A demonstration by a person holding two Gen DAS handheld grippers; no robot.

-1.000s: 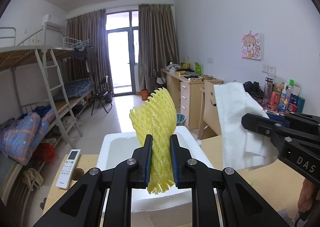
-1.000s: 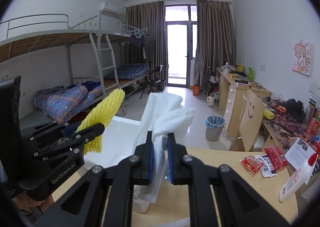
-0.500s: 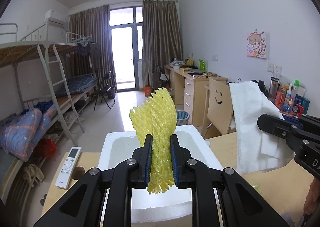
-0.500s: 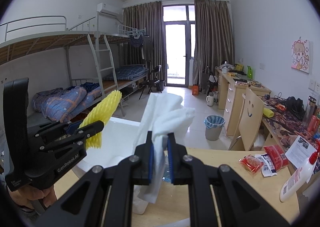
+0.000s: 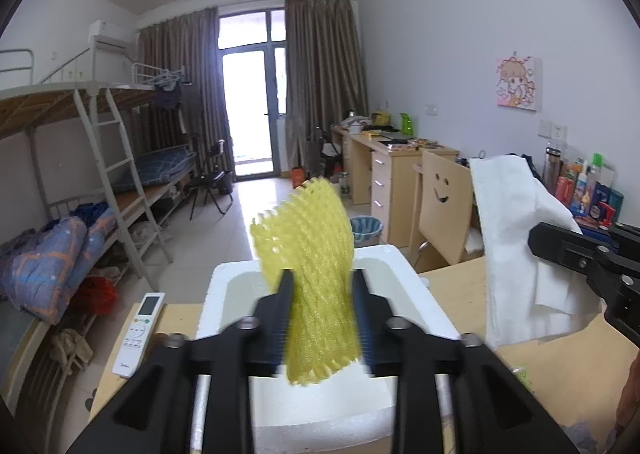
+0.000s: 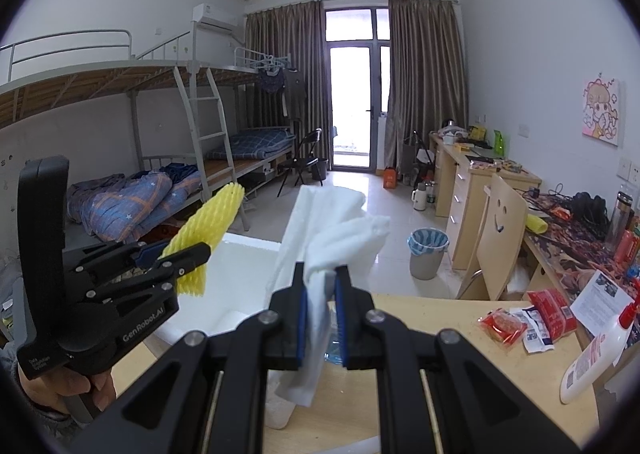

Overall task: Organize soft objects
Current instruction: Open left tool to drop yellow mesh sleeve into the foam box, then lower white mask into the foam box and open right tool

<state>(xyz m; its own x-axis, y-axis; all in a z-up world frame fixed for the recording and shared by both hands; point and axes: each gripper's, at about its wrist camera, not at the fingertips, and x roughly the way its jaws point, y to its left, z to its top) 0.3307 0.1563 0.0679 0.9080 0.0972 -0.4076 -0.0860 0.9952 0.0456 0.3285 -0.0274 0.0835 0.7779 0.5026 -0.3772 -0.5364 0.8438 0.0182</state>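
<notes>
On the near part of the pale wooden table (image 5: 472,294) sits a big white foam box (image 5: 404,266). Over the box, the yellow foam net sleeve (image 5: 316,254) stands up between the jaws of the left gripper (image 5: 322,314), which are opening. To the right, the right gripper (image 6: 320,318) pinches a soft white foam sheet (image 6: 332,222) tight. Left of the box lies a white remote control (image 5: 138,328).

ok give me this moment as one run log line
left gripper: jaws opening, yellow foam net between them, over white foam box | right gripper: shut on white cloth
</notes>
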